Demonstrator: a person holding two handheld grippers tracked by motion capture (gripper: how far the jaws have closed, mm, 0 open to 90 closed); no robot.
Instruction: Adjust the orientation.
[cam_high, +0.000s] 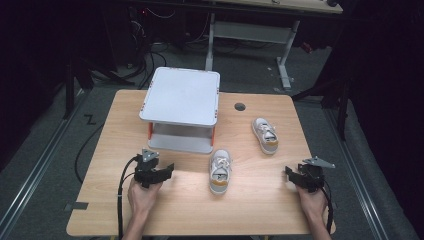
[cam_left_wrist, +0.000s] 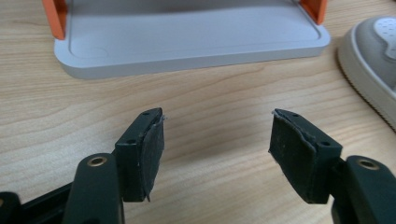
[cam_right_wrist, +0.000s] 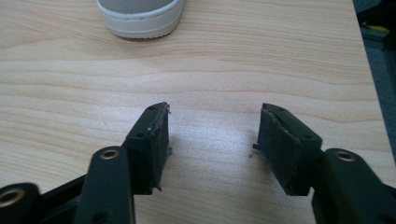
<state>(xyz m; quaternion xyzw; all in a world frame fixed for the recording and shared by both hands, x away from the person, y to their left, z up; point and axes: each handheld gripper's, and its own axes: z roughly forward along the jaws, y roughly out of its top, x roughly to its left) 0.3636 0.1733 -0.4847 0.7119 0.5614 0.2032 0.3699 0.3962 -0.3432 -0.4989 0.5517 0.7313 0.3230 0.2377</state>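
Two small grey sneakers on the wooden table (cam_high: 260, 195). Near sneaker (cam_high: 220, 171) at centre, toe toward 12 o'clock; far sneaker (cam_high: 265, 135) at 2 o'clock from it.

One grey two-tier rack (cam_high: 181, 107) at 11 o'clock, likely their destination.

Left gripper (cam_high: 167, 170) and right gripper (cam_high: 289, 172) rest low, flanking the near sneaker. Jaws apart, nothing between; probably staged for pickup.
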